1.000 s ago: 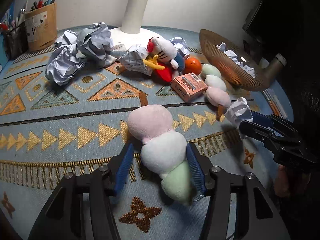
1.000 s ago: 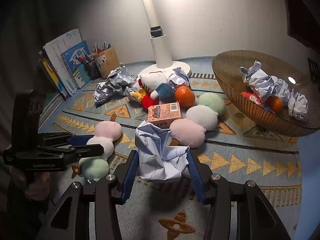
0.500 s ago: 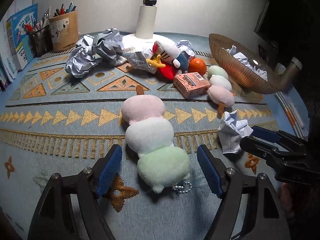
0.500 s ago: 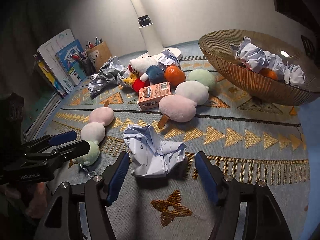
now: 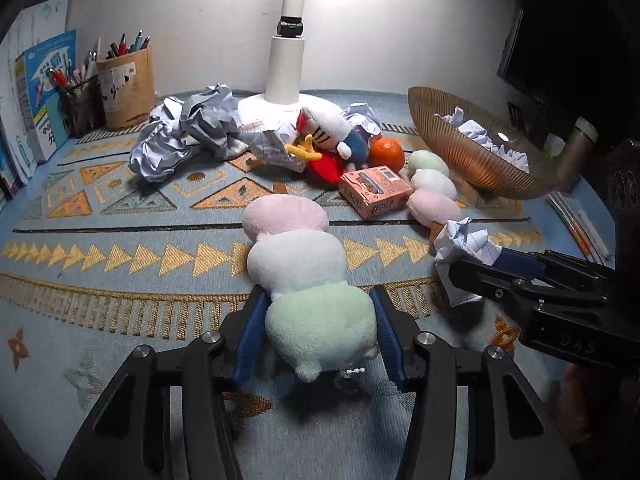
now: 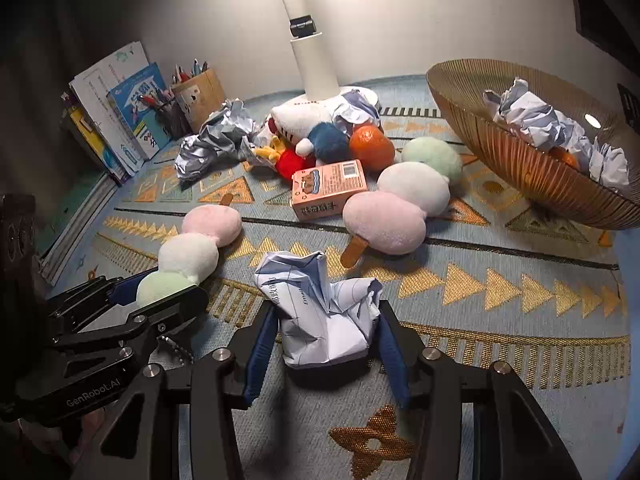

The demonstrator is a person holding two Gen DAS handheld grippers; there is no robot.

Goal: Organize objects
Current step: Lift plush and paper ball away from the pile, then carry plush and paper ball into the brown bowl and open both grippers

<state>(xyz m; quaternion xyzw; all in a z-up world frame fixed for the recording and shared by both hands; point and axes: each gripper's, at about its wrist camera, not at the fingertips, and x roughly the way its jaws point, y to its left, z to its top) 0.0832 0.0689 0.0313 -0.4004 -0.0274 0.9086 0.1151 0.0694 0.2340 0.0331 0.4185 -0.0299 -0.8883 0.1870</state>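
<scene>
Left wrist view: the left gripper (image 5: pixel 318 326) is closing its blue pads on the green end of a plush dango skewer (image 5: pixel 298 268), whose long axis runs away toward the lamp base (image 5: pixel 280 106), pink ball farthest. Its stick tip is barely visible. The right gripper (image 6: pixel 326 334) is closing around a crumpled paper ball (image 6: pixel 324 314) near the patterned blue cloth's (image 6: pixel 500 340) front edge. A ribbed amber bowl (image 6: pixel 516 160) at the right edge hides most of its contents; dark surroundings swallow the room.
</scene>
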